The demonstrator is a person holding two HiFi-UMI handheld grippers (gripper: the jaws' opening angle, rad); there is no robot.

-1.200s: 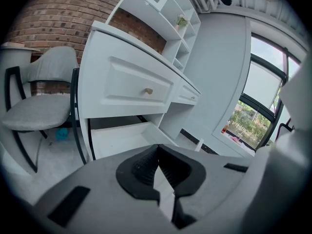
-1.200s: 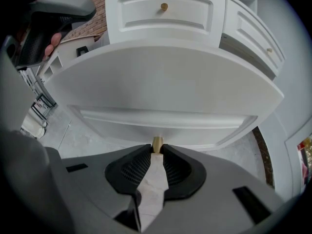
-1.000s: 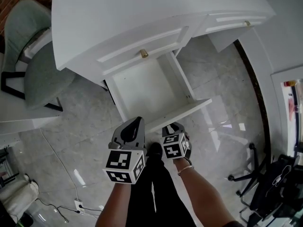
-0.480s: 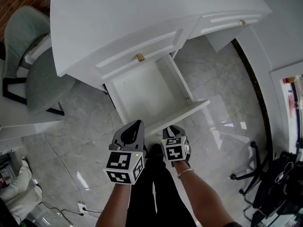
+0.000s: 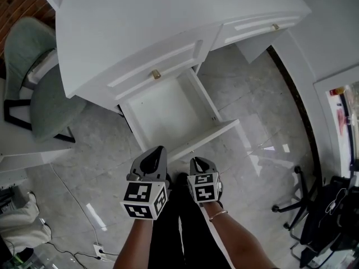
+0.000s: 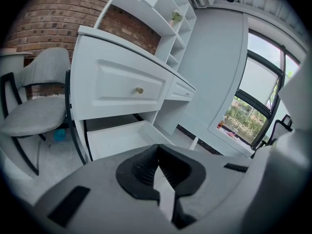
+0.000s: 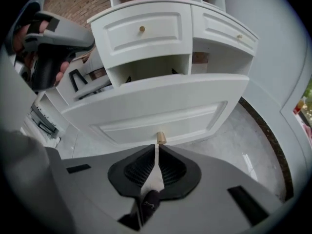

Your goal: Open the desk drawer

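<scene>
The white desk (image 5: 168,15) has its lower drawer (image 5: 168,108) pulled out, its inside bare. The drawer's front panel (image 7: 161,113) faces me with a brass knob (image 7: 160,137) just beyond my right gripper (image 7: 156,147). That gripper's jaws are closing and nothing is between them; the tips meet short of the knob. In the head view the right gripper (image 5: 199,162) hangs just before the drawer front. My left gripper (image 5: 157,152) is beside it, and in its own view the left gripper (image 6: 157,150) is shut on nothing. An upper drawer (image 5: 162,66) with its knob (image 5: 155,74) stays closed.
A grey padded chair (image 5: 39,88) stands left of the desk. Another closed drawer (image 5: 263,24) sits at the desk's right. Cables and a socket (image 5: 98,237) lie on the tiled floor at the left. A black frame (image 5: 320,217) stands at the lower right.
The right gripper has drawn back a little from the drawer front and its jaws have come together. The left gripper has hardly moved.
</scene>
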